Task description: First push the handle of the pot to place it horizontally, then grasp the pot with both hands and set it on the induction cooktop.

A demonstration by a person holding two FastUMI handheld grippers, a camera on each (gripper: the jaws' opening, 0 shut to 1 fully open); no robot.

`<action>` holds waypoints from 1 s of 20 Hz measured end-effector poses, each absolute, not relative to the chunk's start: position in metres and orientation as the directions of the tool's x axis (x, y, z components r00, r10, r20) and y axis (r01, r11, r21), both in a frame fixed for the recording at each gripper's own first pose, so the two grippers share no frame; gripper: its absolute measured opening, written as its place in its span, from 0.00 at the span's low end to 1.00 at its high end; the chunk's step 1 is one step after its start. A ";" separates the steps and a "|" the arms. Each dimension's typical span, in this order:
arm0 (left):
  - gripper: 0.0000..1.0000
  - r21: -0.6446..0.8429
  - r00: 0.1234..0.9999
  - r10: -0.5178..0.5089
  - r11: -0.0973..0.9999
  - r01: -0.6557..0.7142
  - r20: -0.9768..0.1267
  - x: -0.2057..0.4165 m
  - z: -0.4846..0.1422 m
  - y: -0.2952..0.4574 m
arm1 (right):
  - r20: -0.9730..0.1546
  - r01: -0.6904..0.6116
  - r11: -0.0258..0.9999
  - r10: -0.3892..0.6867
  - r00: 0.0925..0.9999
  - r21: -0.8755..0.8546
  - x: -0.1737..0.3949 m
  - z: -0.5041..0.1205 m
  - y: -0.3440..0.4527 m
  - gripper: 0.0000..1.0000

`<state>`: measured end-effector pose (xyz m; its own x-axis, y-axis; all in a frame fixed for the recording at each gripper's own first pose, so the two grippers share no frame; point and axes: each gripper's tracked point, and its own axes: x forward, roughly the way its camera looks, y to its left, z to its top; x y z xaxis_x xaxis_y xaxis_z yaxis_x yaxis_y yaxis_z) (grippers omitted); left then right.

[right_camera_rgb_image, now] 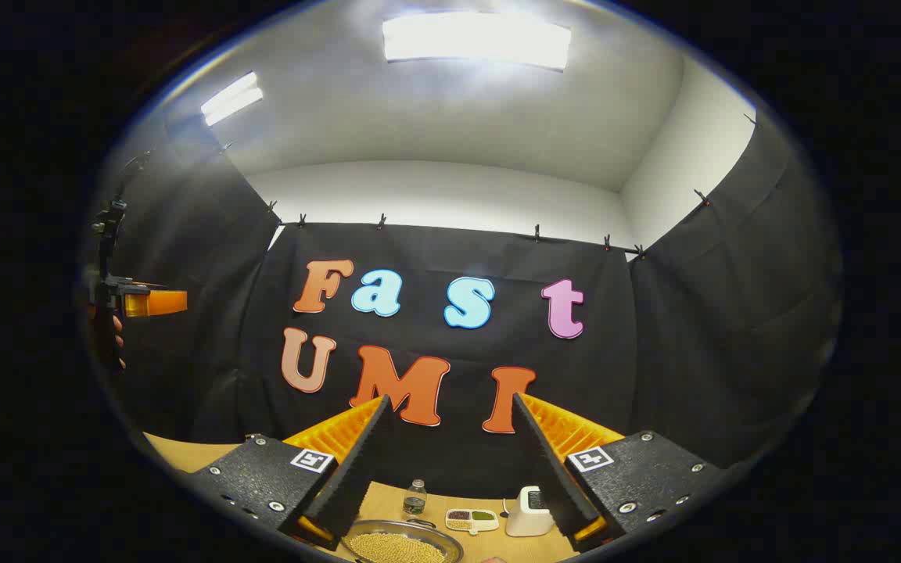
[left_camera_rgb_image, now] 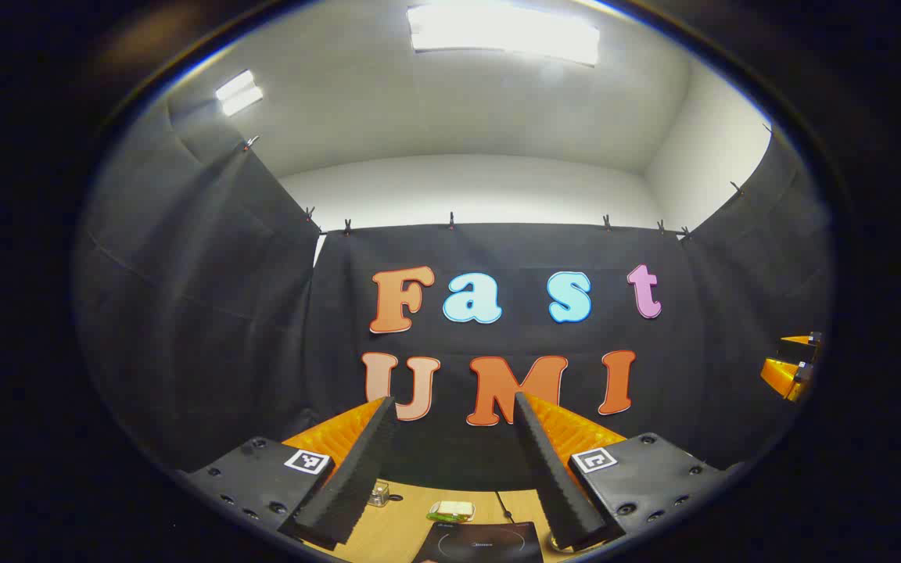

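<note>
In the left gripper view my left gripper [left_camera_rgb_image: 454,400] is held high and open, with nothing between its fingers. Below it, at the bottom edge, lies the black induction cooktop [left_camera_rgb_image: 482,543] on the wooden table [left_camera_rgb_image: 388,532]. In the right gripper view my right gripper [right_camera_rgb_image: 450,400] is also open and holds nothing. Beneath it sits the metal pot [right_camera_rgb_image: 400,545], filled with small yellow grains. Its handle is hidden. Both grippers hang well above the table. The right gripper [left_camera_rgb_image: 788,367] shows orange at the far right of the left gripper view. The left gripper [right_camera_rgb_image: 149,303], held by a hand [right_camera_rgb_image: 117,338], shows at the far left of the right gripper view.
Behind the cooktop stand a small glass jar [left_camera_rgb_image: 378,493] and a small dish [left_camera_rgb_image: 450,511], with a cable [left_camera_rgb_image: 504,504] running back. Behind the pot are a small bottle [right_camera_rgb_image: 414,496], a divided dish [right_camera_rgb_image: 472,519] and a white device [right_camera_rgb_image: 529,512]. Black cloth walls enclose the booth.
</note>
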<state>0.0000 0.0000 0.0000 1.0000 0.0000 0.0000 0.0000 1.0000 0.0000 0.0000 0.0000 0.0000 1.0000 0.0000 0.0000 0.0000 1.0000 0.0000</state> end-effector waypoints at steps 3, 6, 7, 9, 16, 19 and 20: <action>0.96 0.004 1.000 0.010 1.000 -0.010 0.023 -0.009 0.007 0.009 | 0.012 0.003 1.000 -0.003 1.000 0.002 0.000 0.004 0.001 0.93; 0.96 0.004 1.000 0.011 1.000 -0.011 0.025 -0.009 0.005 0.010 | 0.017 0.009 1.000 -0.009 1.000 0.014 -0.001 0.005 0.001 0.93; 0.96 0.001 1.000 0.010 1.000 -0.010 0.024 -0.008 0.004 0.010 | 0.016 0.011 1.000 -0.011 1.000 0.018 0.000 0.005 0.001 0.93; 0.96 -0.006 1.000 0.009 1.000 -0.009 0.020 -0.007 0.002 0.011 | 0.011 0.007 1.000 -0.008 1.000 0.027 0.000 0.002 0.003 0.93; 0.97 -0.038 1.000 -0.022 0.999 0.022 0.012 -0.001 -0.008 0.003 | -0.018 -0.020 0.999 0.021 1.000 0.037 0.000 -0.012 0.013 0.95; 0.96 -0.025 0.999 -0.038 0.999 0.038 -0.013 0.001 -0.019 -0.007 | -0.040 -0.031 0.999 0.033 0.999 0.036 -0.001 -0.022 0.016 0.95; 0.97 -0.017 0.999 -0.042 0.999 0.042 -0.024 0.002 -0.022 -0.010 | -0.047 -0.033 0.999 0.034 0.998 0.036 0.000 -0.026 0.017 0.93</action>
<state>0.0018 -0.0099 -0.0223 0.9988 -0.0423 -0.0239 0.0419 0.9990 -0.0169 0.0000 0.0168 -0.0259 0.9983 0.0342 -0.0474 -0.0325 0.9988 0.0365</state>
